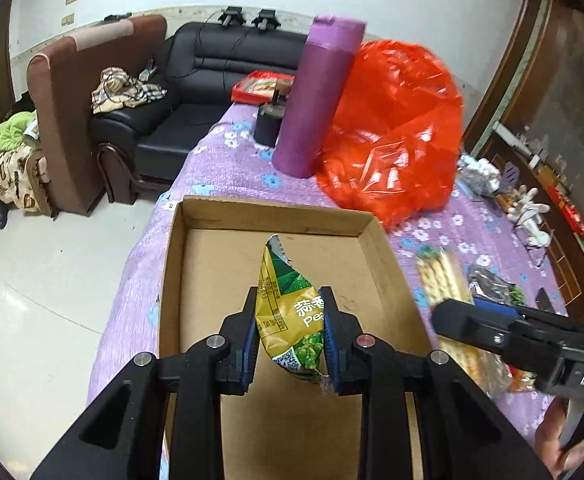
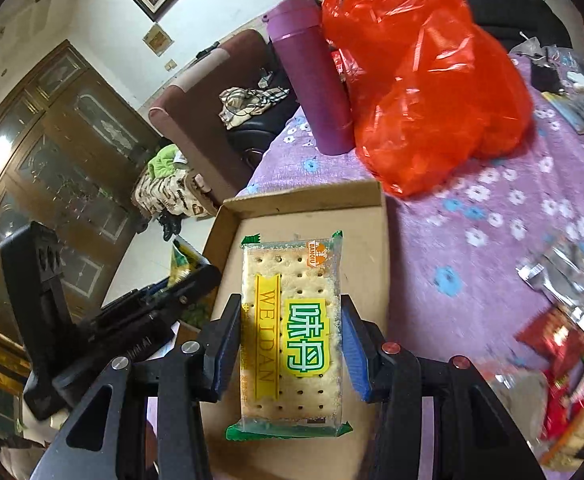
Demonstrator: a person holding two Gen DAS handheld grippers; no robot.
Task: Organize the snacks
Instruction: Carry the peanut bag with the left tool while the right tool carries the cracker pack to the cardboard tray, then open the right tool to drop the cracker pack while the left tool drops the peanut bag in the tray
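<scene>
Left wrist view shows the left gripper (image 1: 290,336) clamped on a green pea snack bag (image 1: 288,312), held up over the cardboard box (image 1: 196,248). It looks ready to drop the bag inside, so the snacks end up together. In the right wrist view, the right gripper (image 2: 290,344) squeezes the sides of a cracker pack (image 2: 292,332), also above the box floor. The box sits on the purple flowered tabletop (image 2: 471,216), near a red plastic bag (image 2: 423,80) and a purple bottle (image 2: 315,80). More snacks lie loose on the right.
</scene>
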